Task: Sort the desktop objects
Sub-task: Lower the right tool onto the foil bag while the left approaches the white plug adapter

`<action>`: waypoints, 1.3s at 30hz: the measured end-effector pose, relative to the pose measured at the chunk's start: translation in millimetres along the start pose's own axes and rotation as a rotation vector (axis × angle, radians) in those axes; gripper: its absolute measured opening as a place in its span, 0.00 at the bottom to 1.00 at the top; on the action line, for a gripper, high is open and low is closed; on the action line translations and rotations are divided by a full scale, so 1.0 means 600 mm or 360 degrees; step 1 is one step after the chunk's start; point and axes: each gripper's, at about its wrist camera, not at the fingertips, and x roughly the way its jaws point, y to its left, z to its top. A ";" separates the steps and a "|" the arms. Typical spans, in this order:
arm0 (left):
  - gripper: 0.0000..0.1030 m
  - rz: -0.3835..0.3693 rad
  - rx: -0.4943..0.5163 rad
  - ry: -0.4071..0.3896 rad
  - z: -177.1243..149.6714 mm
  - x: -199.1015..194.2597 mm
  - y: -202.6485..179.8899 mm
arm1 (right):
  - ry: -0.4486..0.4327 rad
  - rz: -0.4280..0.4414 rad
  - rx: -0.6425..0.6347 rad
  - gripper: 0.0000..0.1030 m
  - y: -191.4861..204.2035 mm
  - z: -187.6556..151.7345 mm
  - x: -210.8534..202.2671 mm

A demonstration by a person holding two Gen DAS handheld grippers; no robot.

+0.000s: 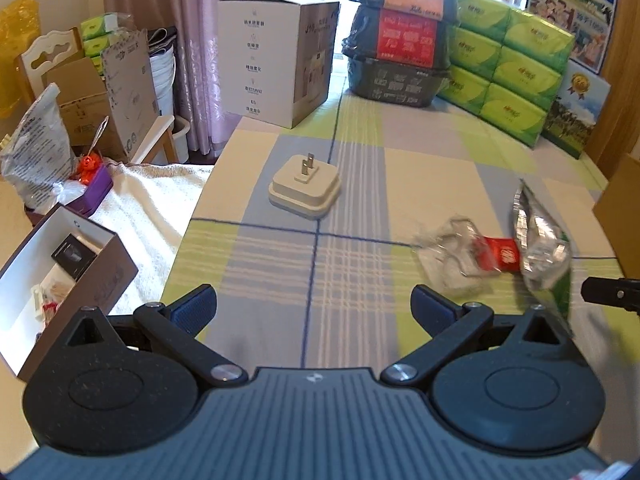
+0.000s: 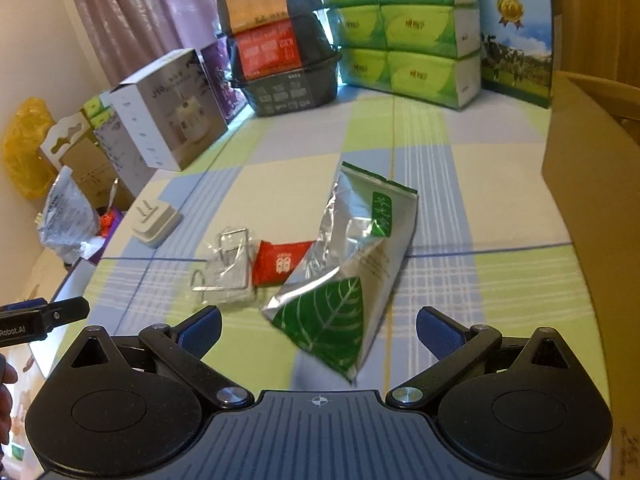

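Foil pouch [image 2: 352, 272] lies dead ahead of my right gripper [image 2: 318, 332], its leafy near end between the spread fingers, long axis running away and slightly right. I judge the right the nearer hand for it. My left gripper [image 1: 312, 308], likewise apart and empty, hovers level, the plug adapter [image 1: 305, 186] straight ahead, well off.

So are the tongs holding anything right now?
No. The left tongs and right tongs are both open and empty; the silver-green packet just lies on the table.
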 end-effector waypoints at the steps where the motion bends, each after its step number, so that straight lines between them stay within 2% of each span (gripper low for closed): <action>1: 0.99 -0.0001 0.0002 -0.0005 0.006 0.012 0.004 | -0.0001 -0.0006 -0.0006 0.98 0.000 0.004 0.010; 13: 0.99 -0.0001 0.0163 -0.0029 0.061 0.153 0.014 | 0.0087 -0.0090 -0.0038 0.98 -0.007 0.017 0.105; 18: 0.99 -0.0012 0.0178 -0.0042 0.075 0.177 0.022 | 0.0069 -0.0130 -0.0066 0.98 -0.003 0.024 0.119; 23: 0.99 -0.0019 0.0215 -0.0063 0.089 0.196 0.023 | 0.0139 -0.0140 -0.0120 0.98 0.002 0.020 0.138; 27: 0.99 -0.0020 0.0242 -0.0079 0.100 0.216 0.024 | 0.0131 -0.0161 -0.0161 0.97 0.003 0.021 0.139; 30: 0.98 -0.0039 0.0265 -0.0088 0.108 0.230 0.022 | 0.0129 -0.0173 -0.0147 0.80 -0.002 0.023 0.137; 33: 0.98 -0.0063 0.0277 -0.0079 0.112 0.243 0.019 | 0.0121 -0.0189 -0.0163 0.73 -0.001 0.024 0.134; 39: 0.72 -0.0089 0.0298 -0.0022 0.103 0.248 0.013 | 0.0096 -0.0197 -0.0177 0.65 0.000 0.024 0.128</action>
